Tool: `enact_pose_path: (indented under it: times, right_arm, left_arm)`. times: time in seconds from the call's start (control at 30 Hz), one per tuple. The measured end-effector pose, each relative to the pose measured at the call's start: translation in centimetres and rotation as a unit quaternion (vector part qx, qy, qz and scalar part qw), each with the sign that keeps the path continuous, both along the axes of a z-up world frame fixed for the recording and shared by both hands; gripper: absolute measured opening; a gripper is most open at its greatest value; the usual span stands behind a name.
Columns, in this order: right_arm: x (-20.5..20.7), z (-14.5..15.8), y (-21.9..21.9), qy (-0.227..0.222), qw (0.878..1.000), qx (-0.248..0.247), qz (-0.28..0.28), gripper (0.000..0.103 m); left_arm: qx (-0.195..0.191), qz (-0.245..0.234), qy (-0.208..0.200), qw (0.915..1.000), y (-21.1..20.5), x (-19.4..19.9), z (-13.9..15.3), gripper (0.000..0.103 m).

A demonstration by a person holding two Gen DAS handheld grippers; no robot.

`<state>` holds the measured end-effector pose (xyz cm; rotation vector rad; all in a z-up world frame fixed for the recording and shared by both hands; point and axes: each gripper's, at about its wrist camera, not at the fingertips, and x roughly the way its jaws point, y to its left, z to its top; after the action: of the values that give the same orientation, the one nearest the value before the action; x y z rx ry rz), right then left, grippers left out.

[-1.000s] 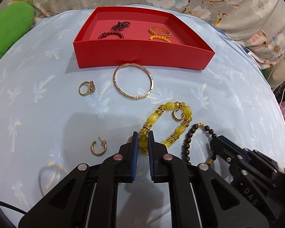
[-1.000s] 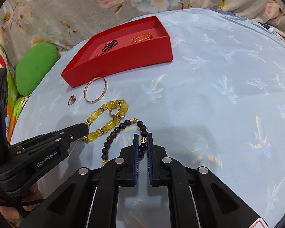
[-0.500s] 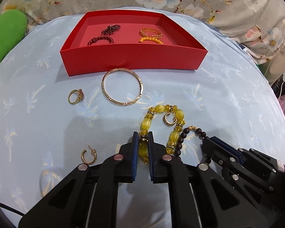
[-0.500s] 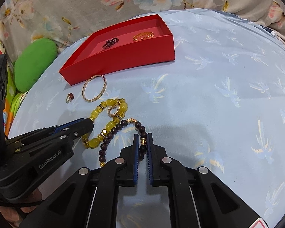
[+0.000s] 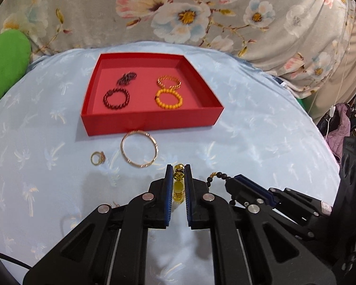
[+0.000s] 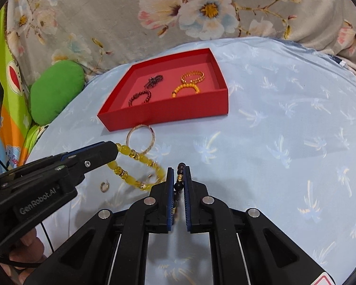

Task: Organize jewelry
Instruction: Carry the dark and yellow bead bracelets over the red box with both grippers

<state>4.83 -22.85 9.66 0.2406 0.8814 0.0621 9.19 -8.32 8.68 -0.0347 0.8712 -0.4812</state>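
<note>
My left gripper (image 5: 178, 178) clamps the yellow bracelet (image 6: 133, 166), my right gripper (image 6: 178, 178) the dark bracelet (image 6: 180, 174), both above the cloth (image 6: 284, 142). Beaded loops dangle limp; pinch one bead firmly.

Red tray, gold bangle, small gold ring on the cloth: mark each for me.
Red cardboard tray (image 5: 149, 124): left wrist view, front wall.
Thin gold bangle (image 5: 156, 146): left wrist view, right side of hoop.
Small gold ring (image 5: 97, 158): left wrist view, on its band.
</note>
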Motion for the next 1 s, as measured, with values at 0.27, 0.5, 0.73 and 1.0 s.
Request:
enact_pose_path:
  times: [0.27, 0.5, 0.73, 1.0]
  right_arm:
    - [1.4, 3.2, -0.5, -0.032, 1.000, 0.002, -0.002, 0.008]
    - [4.5, 5.5, -0.9, -0.052, 0.999, -0.005, 0.010, 0.008]
    - [9.3, 7.1, -1.3, -0.064, 0.998, -0.006, 0.023, 0.008]
    - [14.6, 6.4, -2.4, -0.059, 0.998, -0.014, 0.017, 0.008]
  left_arm:
    - [-0.018, -0.012, -0.033, 0.9992, 0.1, 0.9, 4.4, 0.009]
    - [-0.033, -0.012, -0.043, 0.9985, 0.3, 3.6, 6.8, 0.009]
    - [-0.046, -0.020, -0.054, 0.9973, -0.5, 7.9, 9.0, 0.009]
    - [-0.058, -0.024, -0.035, 0.9974, -2.1, 14.2, 8.3, 0.009]
